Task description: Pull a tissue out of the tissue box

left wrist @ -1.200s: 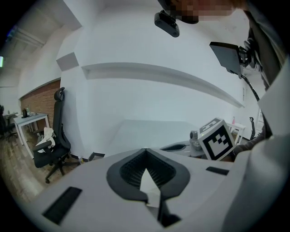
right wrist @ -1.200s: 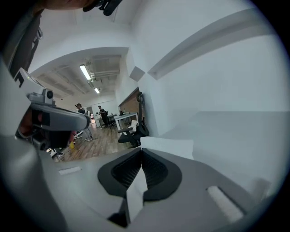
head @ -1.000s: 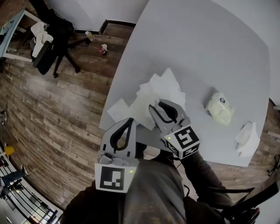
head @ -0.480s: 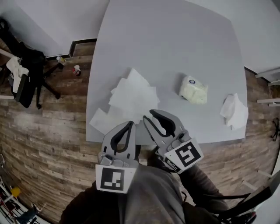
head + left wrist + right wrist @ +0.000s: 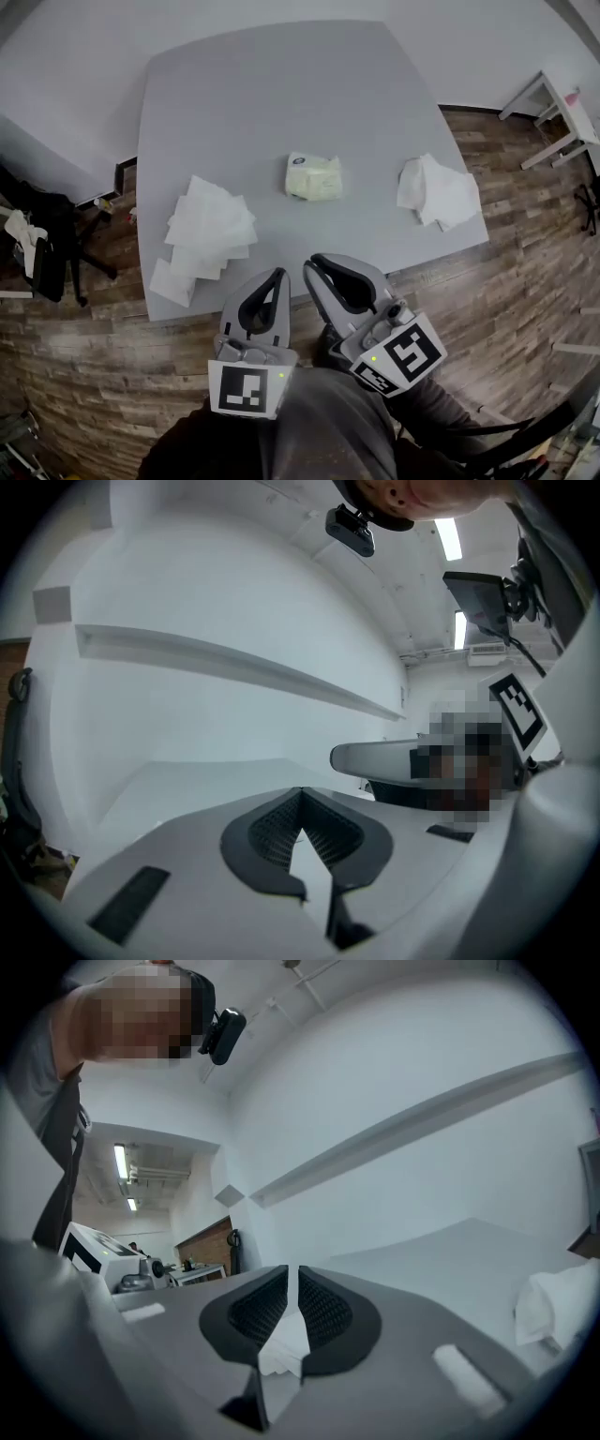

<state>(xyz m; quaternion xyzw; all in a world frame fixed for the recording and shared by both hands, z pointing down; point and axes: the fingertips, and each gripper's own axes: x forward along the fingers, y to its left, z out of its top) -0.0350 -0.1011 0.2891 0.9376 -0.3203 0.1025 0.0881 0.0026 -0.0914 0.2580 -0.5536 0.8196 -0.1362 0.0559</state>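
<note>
Hovering off the surface (image 5: 281, 94) with our left tool (image 5: 278, 275) clenched empty and right tool (image 5: 311, 265) closing on nothing, we risk dragging the light tissue pack (image 5: 314, 176) lying mid-surface unless one tool pins it.

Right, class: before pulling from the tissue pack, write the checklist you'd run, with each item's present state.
1. The tissue pack on the table, unobstructed: ok.
2. The flat stack and crumpled pile lie clear of it: ok.
3. The left claw is empty: ok, jaws shut on nothing.
4. The right claw is empty: cannot tell, jaws closing, white patch in the gap.
5. Claws near pack: not ok, both at table's near edge.
</note>
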